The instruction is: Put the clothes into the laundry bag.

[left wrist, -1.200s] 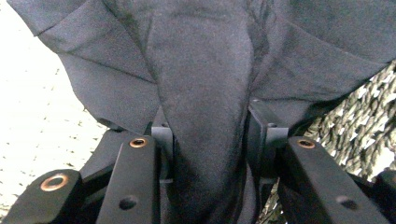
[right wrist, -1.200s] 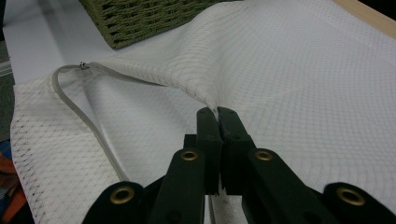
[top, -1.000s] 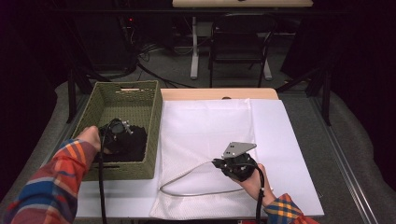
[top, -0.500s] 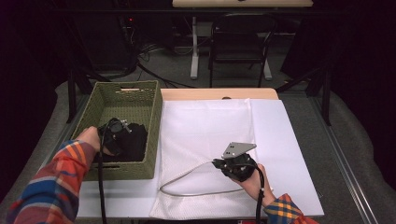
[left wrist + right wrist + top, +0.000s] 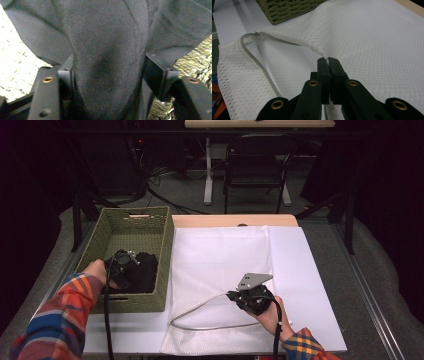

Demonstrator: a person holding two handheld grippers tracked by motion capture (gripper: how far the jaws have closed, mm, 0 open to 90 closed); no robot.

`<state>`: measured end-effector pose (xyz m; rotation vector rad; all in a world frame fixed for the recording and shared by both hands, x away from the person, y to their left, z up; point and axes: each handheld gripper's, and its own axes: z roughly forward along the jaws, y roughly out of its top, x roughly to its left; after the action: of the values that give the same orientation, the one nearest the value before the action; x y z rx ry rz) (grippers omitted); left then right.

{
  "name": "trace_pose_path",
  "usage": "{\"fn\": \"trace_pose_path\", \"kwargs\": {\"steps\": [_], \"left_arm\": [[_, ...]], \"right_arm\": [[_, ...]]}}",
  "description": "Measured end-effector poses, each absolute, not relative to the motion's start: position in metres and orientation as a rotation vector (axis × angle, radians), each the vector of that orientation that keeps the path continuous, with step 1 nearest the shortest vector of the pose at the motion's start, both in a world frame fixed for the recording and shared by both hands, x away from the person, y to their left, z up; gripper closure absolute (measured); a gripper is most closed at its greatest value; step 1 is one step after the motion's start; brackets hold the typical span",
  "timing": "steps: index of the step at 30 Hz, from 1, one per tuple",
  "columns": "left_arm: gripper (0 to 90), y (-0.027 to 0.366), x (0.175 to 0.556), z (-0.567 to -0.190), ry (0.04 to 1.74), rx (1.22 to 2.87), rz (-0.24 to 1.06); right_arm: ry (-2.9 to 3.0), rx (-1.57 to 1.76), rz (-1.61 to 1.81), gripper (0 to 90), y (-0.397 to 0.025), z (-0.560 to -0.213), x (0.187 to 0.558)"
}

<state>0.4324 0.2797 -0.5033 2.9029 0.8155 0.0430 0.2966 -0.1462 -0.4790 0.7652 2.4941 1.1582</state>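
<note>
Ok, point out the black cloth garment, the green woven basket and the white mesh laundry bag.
black cloth garment [image 5: 110, 47], left gripper view, fold between the jaws.
green woven basket [image 5: 165, 251], high view, right wall.
white mesh laundry bag [image 5: 372, 37], right gripper view, upper mesh layer.

You wore plaid flannel sleeves [image 5: 60, 320] in red, orange, blue and yellow on both arms. Your left black two-jaw gripper [image 5: 107, 75] had flat matte jaws with brass-ringed screw holes and a black cable [image 5: 106, 320] trailing along your sleeve. Your right black two-jaw gripper [image 5: 328, 62] showed the same brass eyelets, a grey three-cornered plate [image 5: 253, 280] on top, and a black cable.
</note>
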Motion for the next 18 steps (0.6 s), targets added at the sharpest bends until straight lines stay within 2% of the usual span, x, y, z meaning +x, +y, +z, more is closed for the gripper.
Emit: {"fn": "trace_pose_path", "kwargs": {"steps": [3, 6, 18], "left_arm": [[50.7, 0.2808, 0.4312, -0.5023, 0.803, 2.894, 0.044], [55.7, 0.2816, 0.4296, -0.5012, 0.787, 2.888, 0.052], [57.9, 0.2824, 0.4255, -0.4957, 0.76, 2.884, 0.078]], "right_arm": [[2.494, 0.765, 1.154, 88.5, -0.1461, -0.4792, 0.2966], [2.494, 0.758, 1.15, 88.5, -0.146, -0.4792, 0.2961], [2.496, 0.76, 1.152, 88.5, -0.146, -0.4796, 0.2963]]}}
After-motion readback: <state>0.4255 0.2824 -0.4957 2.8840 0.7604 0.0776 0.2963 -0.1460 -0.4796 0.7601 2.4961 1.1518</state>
